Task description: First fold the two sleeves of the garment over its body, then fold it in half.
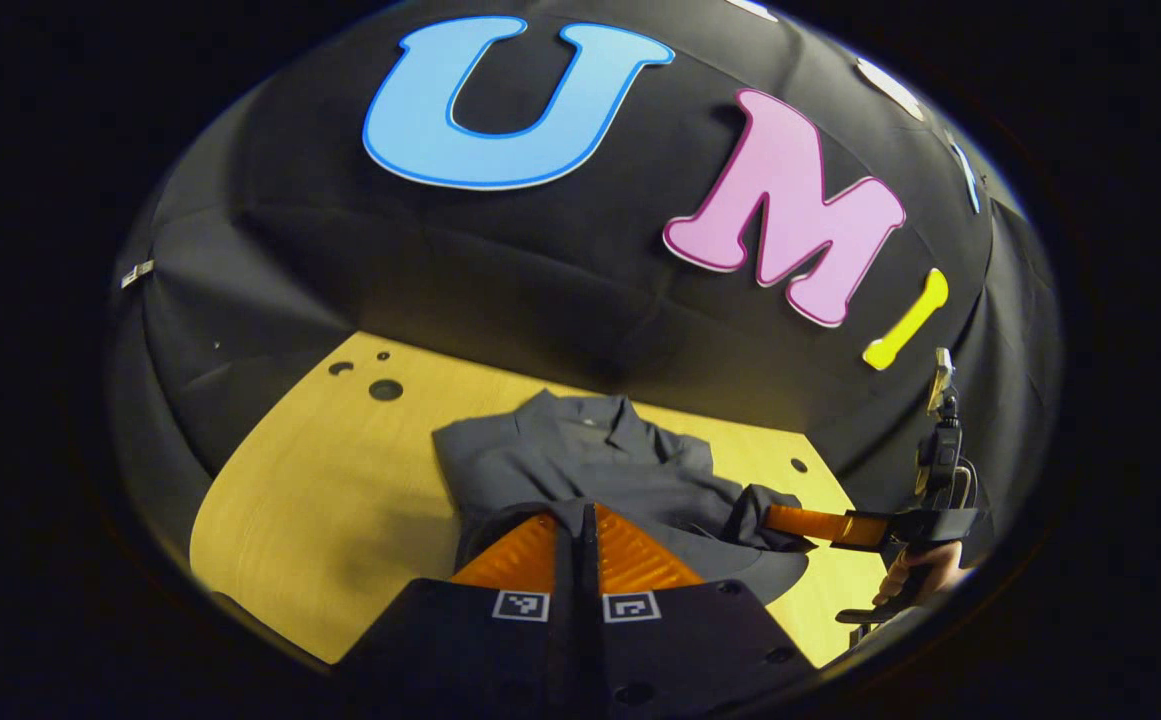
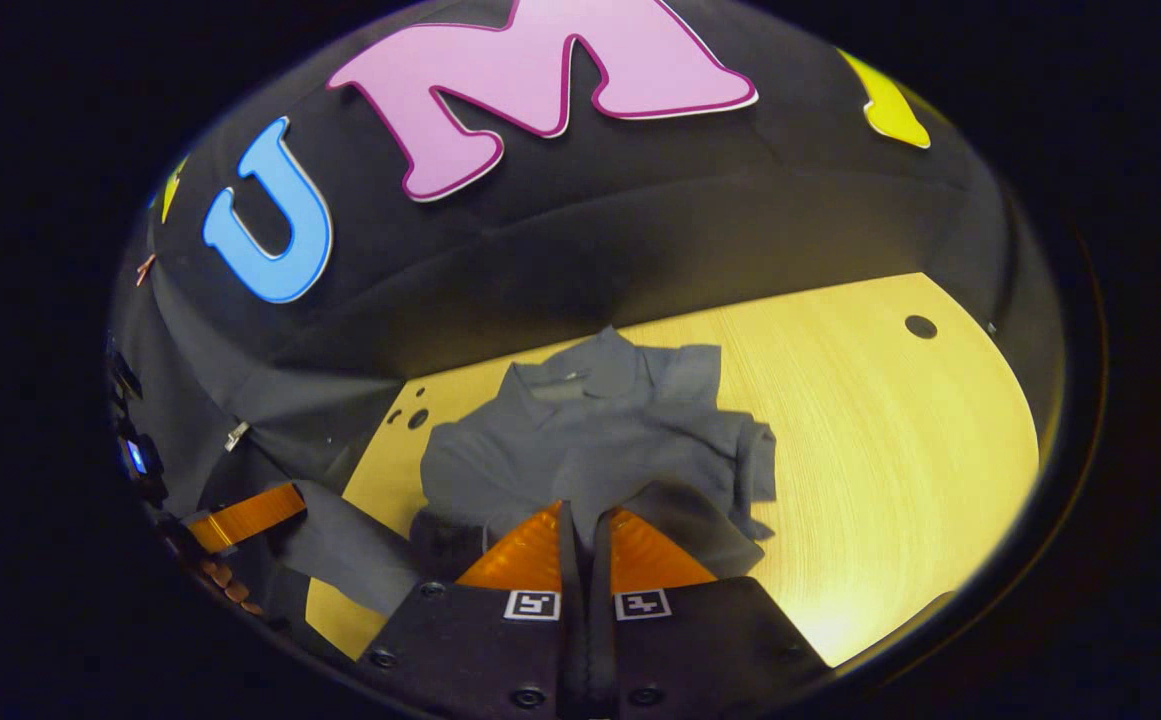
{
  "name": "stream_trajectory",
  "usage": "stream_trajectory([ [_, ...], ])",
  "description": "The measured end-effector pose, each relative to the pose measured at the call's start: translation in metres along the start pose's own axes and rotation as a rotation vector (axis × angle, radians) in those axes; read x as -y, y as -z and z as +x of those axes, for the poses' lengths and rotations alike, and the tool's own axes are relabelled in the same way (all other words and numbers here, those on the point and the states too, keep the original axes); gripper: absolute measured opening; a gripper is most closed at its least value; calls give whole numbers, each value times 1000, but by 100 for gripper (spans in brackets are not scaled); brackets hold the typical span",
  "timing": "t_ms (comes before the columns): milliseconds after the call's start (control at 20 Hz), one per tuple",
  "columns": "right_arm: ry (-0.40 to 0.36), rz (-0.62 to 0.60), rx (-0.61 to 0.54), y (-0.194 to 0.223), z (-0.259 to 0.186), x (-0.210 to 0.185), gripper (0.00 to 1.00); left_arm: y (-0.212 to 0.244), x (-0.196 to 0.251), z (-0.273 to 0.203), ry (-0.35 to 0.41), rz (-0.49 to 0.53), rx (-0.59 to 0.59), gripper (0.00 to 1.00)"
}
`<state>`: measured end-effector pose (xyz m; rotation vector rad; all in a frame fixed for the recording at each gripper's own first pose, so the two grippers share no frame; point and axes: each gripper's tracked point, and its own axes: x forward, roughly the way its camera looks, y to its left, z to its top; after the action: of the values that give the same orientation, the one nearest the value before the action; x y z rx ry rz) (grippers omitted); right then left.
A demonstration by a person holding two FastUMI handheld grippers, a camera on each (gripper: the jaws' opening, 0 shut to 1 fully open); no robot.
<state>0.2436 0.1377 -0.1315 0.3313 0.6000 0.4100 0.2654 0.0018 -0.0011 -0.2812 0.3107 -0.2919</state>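
**Sleeves in, half-fold under way**

Both tools, the left tool [image 1: 580, 520] and right tool [image 2: 580, 525], are pinching the shirt's [image 1: 590, 465] near hem at frame bottom. Sleeves appear folded; halving is remaining. Shirt is lying mid-tabletop [image 1: 340, 500], collar farthest.

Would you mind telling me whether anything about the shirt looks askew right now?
Yes: the grey shirt lies rumpled on the wooden table, its right side bunched into uneven folds rather than a flat, squared fold. Nothing looks damaged or spilled.
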Motion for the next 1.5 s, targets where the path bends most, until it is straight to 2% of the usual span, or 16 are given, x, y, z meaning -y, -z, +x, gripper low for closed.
stream_trajectory([
  [50,0,14,19,-12,8,0,5,-10,-2,10,0,2,21,2],
  [100,2,22,39,-27,19,1,5,-20,-5,24,-1,5,40,5],
  [450,47,-7,163,-93,91,11,5,-61,-43,125,-57,23,128,5],
  [700,129,33,205,-102,143,34,5,-48,-82,200,-97,59,128,5],
  [850,176,32,206,-94,165,46,8,-33,-87,218,-129,87,94,10],
  [900,185,15,206,-92,166,47,12,-30,-86,219,-144,116,80,15],
  [950,198,-6,205,-89,165,51,23,-30,-85,219,-148,132,74,17],
  [1000,196,-20,204,-88,165,50,35,-32,-84,215,-151,135,82,27],
  [1100,195,-60,215,-89,157,47,61,-43,-73,204,-153,137,121,59],
  [1200,202,-120,257,-102,141,48,87,-59,-72,183,-199,181,168,92],
  [1250,205,-146,285,-110,128,46,100,-66,-69,170,-213,205,189,94],
  [1300,211,-170,314,-117,114,46,99,-72,-63,156,-224,222,210,97],
  [1500,218,-250,386,-131,54,37,98,-98,-32,85,-235,207,295,97],
])
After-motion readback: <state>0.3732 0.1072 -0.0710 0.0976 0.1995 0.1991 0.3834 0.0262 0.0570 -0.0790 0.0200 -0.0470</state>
